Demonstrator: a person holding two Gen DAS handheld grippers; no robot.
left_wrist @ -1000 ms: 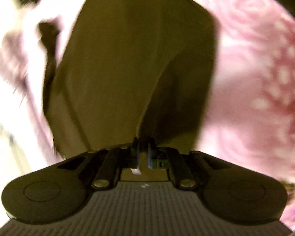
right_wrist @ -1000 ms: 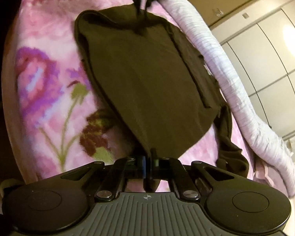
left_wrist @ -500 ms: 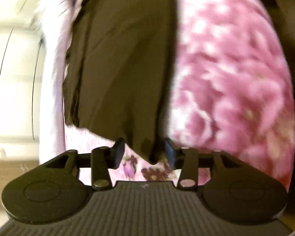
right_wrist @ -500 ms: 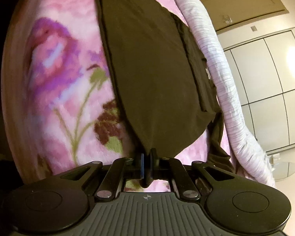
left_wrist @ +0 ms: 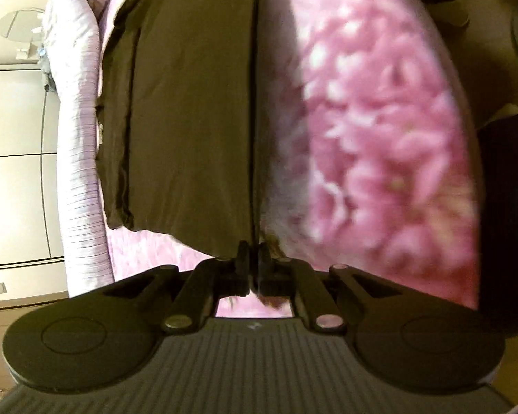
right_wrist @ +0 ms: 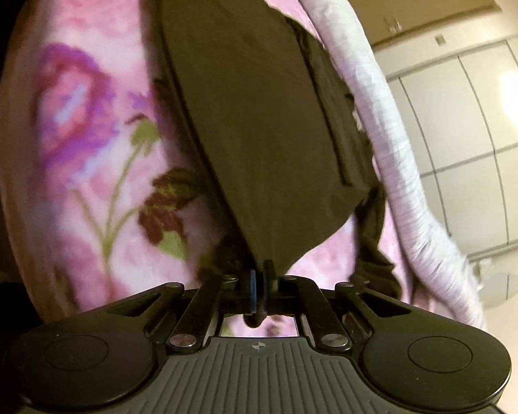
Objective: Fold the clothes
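Shirt (left_wrist: 190,110) is pinched at both ends right now. My left gripper (left_wrist: 253,253) has its jaws clamped tight on one corner of the dark fabric, and my right gripper (right_wrist: 259,272) is squeezed onto another corner, with a little nub of cloth poking out behind the pads.

From the left wrist cam the shirt stretches away from the fingers over the blanket (left_wrist: 380,138), which is pink and floral and pretty blurry on that side. One fold edge runs straight up from the jaws, and a second layer of fabric sits along the shirt's left side. A pale striped quilt (left_wrist: 81,138) is bunched just beside that edge.

Right wrist cam shows the same shirt fanning out from the jaws across the blanket (right_wrist: 86,120), big purple flower print next to it. A loose sleeve (right_wrist: 373,241) droops off the shirt's right side, near the quilt (right_wrist: 397,172). Closet doors (right_wrist: 466,120) are behind all that.
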